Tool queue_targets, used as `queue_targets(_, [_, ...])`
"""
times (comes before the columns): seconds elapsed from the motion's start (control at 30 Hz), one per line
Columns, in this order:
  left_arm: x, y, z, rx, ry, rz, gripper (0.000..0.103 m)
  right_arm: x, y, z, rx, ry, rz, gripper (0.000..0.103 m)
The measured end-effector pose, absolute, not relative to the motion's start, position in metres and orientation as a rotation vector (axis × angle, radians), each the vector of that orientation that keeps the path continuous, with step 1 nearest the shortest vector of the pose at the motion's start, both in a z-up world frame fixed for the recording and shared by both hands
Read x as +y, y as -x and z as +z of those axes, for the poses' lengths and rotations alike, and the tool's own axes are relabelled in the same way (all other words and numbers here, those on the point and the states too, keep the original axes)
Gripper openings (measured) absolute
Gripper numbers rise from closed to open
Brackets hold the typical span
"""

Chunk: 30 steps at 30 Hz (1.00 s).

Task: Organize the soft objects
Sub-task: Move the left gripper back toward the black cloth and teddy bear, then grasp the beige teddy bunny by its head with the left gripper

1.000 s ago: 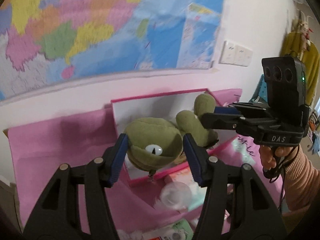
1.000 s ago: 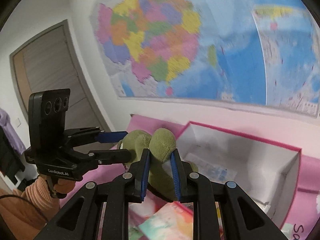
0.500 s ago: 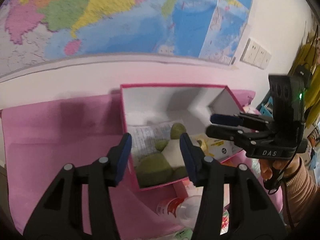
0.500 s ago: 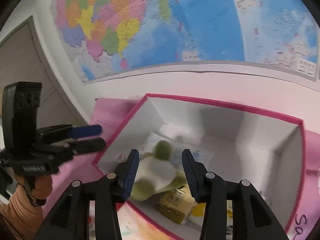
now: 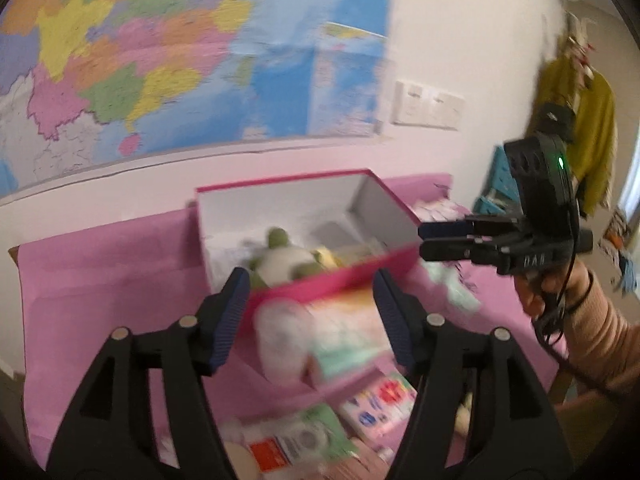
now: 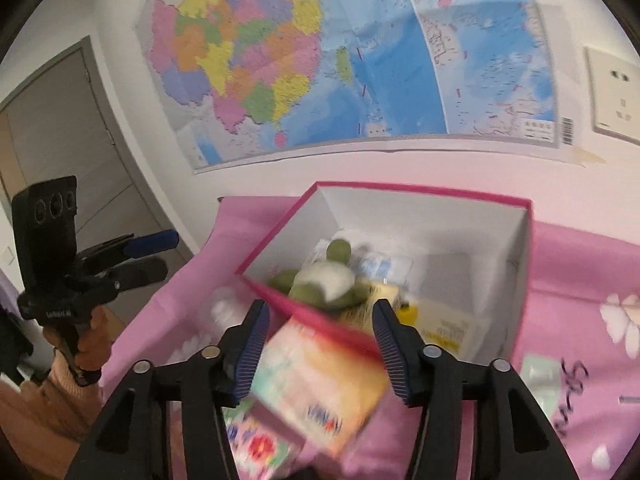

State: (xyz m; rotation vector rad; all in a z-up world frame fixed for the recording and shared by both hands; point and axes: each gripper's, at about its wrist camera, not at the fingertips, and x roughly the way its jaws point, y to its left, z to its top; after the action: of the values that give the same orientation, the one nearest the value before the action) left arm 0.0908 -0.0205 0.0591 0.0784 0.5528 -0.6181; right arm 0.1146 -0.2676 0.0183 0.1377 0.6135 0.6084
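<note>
The green and white plush toy [image 5: 282, 258] lies inside the pink box [image 5: 328, 280], near its front left corner, belly up as far as the blur lets me tell, with one green limb pointing toward the back wall. It rests on papers and a yellow packet [image 6: 448, 326] on the box floor. Neither claw touches it.

The left claw [image 5: 310, 312] has just been opening; its jaws stand apart with nothing between them, hovering in front of the box's near wall, above a blurred clear bottle [image 5: 280, 344] and a pastel packet [image 5: 348, 328] that lie on the pink cloth [image 5: 100, 272] just outside the box. The right claw [image 6: 320, 342] has likewise just been opening and is apart and empty, hanging over the near corner of the box and the same pastel packet.

From the left wrist view, the right claw is seen to the right of the box, held by a hand [image 5: 540, 292] in a peach sleeve. From the right wrist view, the left claw is seen well left of the box, off the edge of the cloth. A large map [image 6: 320, 60] covers the wall behind the box, with a wall socket [image 6: 616, 96] to its right.
</note>
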Motion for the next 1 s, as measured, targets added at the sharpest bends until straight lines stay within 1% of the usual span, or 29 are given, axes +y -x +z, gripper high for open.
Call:
queue_targets(0.13, [-0.034, -0.063, 0.041, 0.595, -0.094, -0.7, 0.065, -0.281, -0.08, 0.005, 0.657, -0.141, 0.608, 0.057])
queue_targets(0.47, [-0.072, -0.029, -0.014, 0.737, -0.085, -0.815, 0.065, -0.3, -0.027, -0.061, 0.839, -0.172, 0.524, 0.057])
queue_targets(0.73, [-0.096, -0.011, -0.035, 0.796, -0.129, -0.878, 0.065, -0.321, -0.002, -0.087, 0.892, -0.253, 0.494, 0.058])
queue_targets(0.8, [-0.1, -0.008, -0.039, 0.816, -0.132, -0.9, 0.065, -0.326, 0.004, -0.091, 0.904, -0.271, 0.486, 0.059])
queue_targets(0.87, [-0.104, -0.003, -0.045, 0.846, -0.139, -0.929, 0.065, -0.331, 0.008, -0.096, 0.918, -0.307, 0.499, 0.063])
queue_targets(1.0, [-0.11, 0.006, -0.058, 0.902, -0.158, -0.958, 0.065, -0.332, 0.015, -0.105, 0.943, -0.35, 0.531, 0.064])
